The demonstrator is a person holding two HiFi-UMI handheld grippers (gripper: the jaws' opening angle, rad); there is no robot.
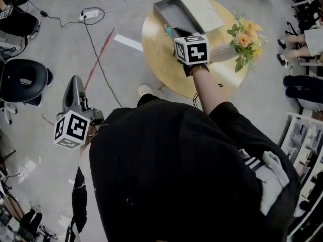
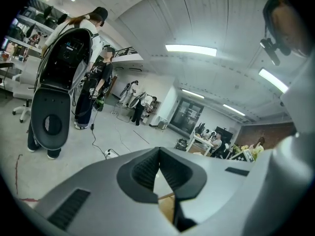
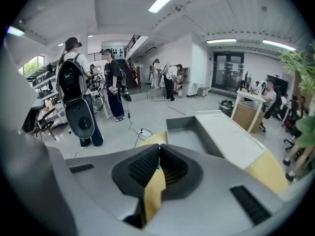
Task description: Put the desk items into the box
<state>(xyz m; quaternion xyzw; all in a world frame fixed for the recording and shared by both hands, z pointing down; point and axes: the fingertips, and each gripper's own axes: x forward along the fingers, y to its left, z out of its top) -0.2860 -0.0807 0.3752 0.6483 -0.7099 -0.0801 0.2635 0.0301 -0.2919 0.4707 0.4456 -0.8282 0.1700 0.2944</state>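
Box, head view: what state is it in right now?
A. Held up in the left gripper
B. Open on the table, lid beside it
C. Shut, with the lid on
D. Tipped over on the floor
B: the box stands open on the table, showing its grey inside, with the lid lying flat next to it.

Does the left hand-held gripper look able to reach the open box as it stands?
Probably not yet: the left hand-held gripper hangs over the floor, well off the table, with the box at the table's far side, beyond the right hand-held gripper.
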